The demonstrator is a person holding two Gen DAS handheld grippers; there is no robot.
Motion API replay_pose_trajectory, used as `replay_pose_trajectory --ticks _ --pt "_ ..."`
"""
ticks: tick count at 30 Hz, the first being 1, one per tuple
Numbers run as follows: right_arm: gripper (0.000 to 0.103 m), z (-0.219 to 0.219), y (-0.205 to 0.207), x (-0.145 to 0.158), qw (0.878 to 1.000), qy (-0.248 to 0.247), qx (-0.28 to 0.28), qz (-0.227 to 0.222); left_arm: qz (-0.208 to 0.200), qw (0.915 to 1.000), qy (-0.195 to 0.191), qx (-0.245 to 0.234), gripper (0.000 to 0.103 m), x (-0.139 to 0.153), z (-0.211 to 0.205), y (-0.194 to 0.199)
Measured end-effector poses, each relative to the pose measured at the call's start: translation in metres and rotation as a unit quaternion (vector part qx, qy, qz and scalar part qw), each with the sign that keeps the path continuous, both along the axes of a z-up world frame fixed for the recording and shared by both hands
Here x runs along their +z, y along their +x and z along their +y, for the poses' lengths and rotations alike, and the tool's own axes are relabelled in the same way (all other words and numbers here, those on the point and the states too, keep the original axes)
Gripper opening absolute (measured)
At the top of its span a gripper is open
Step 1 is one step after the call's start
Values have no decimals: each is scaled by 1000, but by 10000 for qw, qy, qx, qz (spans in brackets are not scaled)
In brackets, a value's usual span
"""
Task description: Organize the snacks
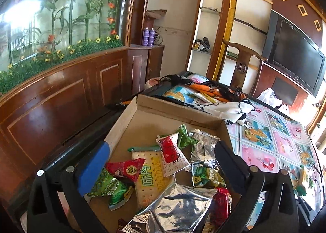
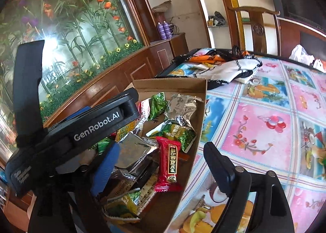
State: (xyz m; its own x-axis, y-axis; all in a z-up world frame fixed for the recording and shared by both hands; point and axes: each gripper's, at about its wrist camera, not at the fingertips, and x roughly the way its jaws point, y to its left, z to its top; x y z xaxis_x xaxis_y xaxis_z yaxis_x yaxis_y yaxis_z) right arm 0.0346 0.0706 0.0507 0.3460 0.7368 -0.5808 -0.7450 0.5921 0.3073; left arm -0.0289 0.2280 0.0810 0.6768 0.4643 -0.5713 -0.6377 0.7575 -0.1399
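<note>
Tabletop wore fruit-print oilcloth, wood panelling behind. Cardboard box at its edge held snack packets. Left gripper and right gripper: jaws wide apart, holding nothing.

A shallow brown cardboard box heaped with foil snack packets sits on the fruit-patterned tabletop; the right hand-held gripper gapes above.

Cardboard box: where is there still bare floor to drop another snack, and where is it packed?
The cardboard box has bare floor along its far wall and far-left corner, beyond the green packet. The near half is crowded: cracker pack, silver bags and red bar overlap. Outside, the tablecloth right of the box lies open.
</note>
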Motion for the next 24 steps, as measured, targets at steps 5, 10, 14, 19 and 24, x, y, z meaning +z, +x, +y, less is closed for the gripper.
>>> replay_pose_trajectory --ticks 5,10,14,19,24 --pt "96 -14 -3 4 9999 63 -8 -134 -83 9999 -120 34 103 -2 1 -4" --pt "99 -35 -2 7 9995 72 -144 -255 -38 10000 -53 20 103 0 -6 -8" --pt "101 -58 0 8 9988 -6 -346 -341 -198 9997 84 68 103 7 -18 -19" --pt "102 -88 -3 10 9976 51 -567 -402 -237 9993 268 102 103 9 -36 -37" --pt "102 -114 -15 15 9956 171 -718 -569 -227 9980 583 49 103 7 -60 -50"
